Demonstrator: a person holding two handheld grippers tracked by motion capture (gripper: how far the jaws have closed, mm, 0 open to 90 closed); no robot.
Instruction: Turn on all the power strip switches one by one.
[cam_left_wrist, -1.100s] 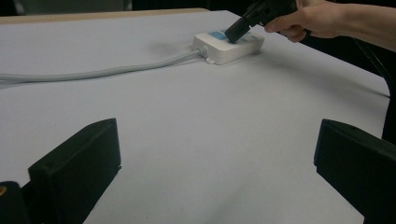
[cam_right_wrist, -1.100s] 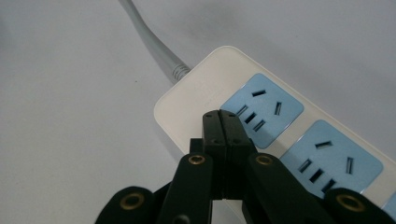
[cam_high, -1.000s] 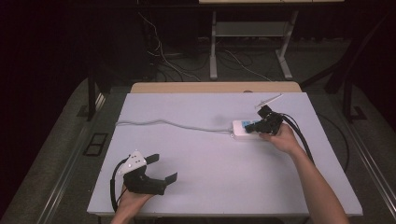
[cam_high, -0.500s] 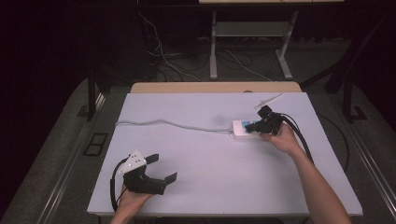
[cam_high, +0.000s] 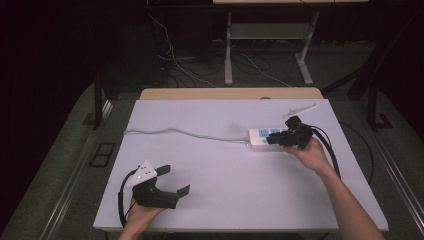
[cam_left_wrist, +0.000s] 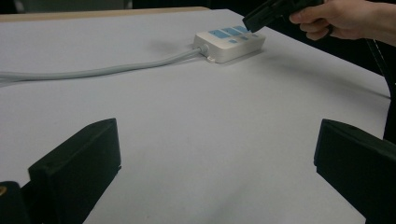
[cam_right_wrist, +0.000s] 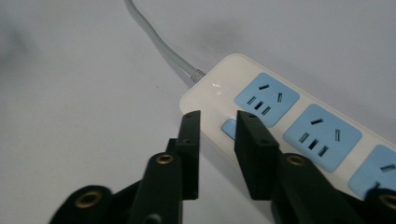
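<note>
A white power strip (cam_high: 264, 136) with blue sockets lies at the right of the table, and its grey cable (cam_high: 185, 132) runs off to the left. My right gripper (cam_high: 280, 139) hovers over the strip's right part, pointing left. In the right gripper view the strip (cam_right_wrist: 280, 112) lies under my right gripper (cam_right_wrist: 218, 122), whose jaws have just been opening; a narrow gap parts them and nothing is between them. At the front left my left gripper (cam_high: 174, 179) rests open on the table. Its own view shows my left gripper (cam_left_wrist: 210, 172) spread wide and the strip (cam_left_wrist: 229, 42) far off.
A small white piece (cam_high: 300, 109) lies near the table's (cam_high: 225, 205) back right corner. The right gripper's black cable (cam_high: 332, 150) trails along the right edge. Behind the table, loose cables and a metal stand's legs (cam_high: 229, 55) are on the floor.
The right gripper has drawn back a little to the right and up over the strip, and its jaws have parted. The left gripper has kept still.
</note>
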